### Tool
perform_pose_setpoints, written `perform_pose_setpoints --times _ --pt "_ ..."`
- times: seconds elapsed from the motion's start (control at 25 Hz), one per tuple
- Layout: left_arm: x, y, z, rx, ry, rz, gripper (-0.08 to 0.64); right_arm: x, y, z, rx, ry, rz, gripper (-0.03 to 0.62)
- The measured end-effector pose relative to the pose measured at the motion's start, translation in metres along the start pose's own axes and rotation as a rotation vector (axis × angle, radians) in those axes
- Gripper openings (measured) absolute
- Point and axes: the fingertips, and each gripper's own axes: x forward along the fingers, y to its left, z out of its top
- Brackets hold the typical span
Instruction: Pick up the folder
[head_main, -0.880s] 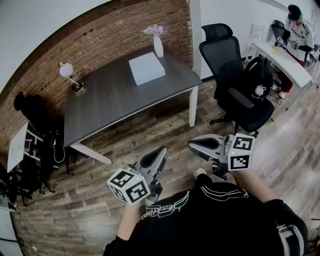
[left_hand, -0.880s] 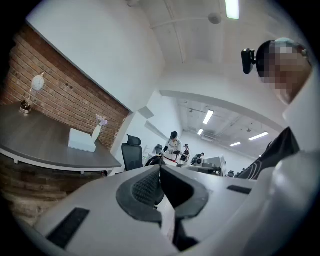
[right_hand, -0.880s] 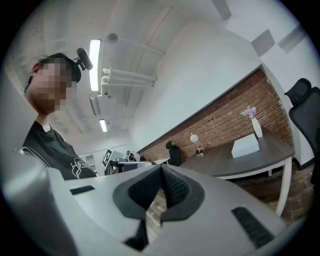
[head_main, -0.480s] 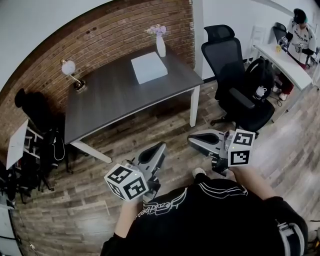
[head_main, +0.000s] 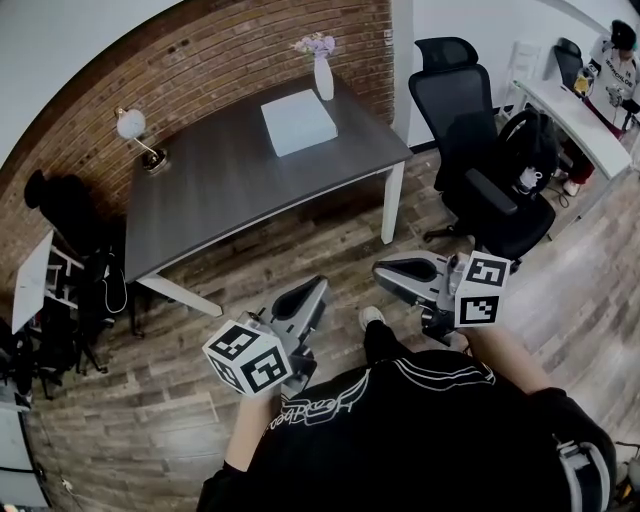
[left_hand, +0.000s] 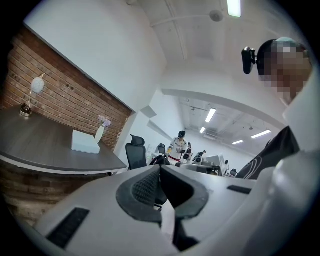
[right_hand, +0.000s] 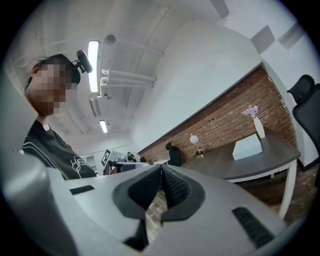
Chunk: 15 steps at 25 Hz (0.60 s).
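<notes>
The folder (head_main: 298, 122) is a pale, flat rectangle lying on the far right part of the dark desk (head_main: 220, 190), beside a white vase of flowers (head_main: 324, 78). It also shows as a pale block in the left gripper view (left_hand: 85, 142) and in the right gripper view (right_hand: 247, 148). Both grippers hang over the wooden floor close to the person's body, well short of the desk. My left gripper (head_main: 318, 288) is shut and holds nothing, its pads meeting (left_hand: 160, 167). The right gripper (head_main: 380, 272) is also shut and empty (right_hand: 161, 167).
A globe lamp (head_main: 133, 128) stands at the desk's far left corner. A black office chair (head_main: 485, 175) with a bag on it stands right of the desk. Beyond it is a white desk (head_main: 570, 110) with a person (head_main: 620, 55). Dark gear (head_main: 60, 290) clutters the left.
The view has crept slightly toward the desk and the person's shoe has stepped forward. Both grippers stay shut and keep their place near the body.
</notes>
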Motion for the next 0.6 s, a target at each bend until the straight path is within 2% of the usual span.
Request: perform_pose_setpoints --times 0.28,0.6 --pt "0.029 0.051 0.015 -0.029 0.013 0.031 0.008 0.028 -0.053 0.012 0.042 0.003 0.028 -0.003" --pt "0.102 0.133 0.046 -0.081 0.028 0.065 0.008 0.055 -0.164 0.045 0.122 -0.022 0.03 -0.003"
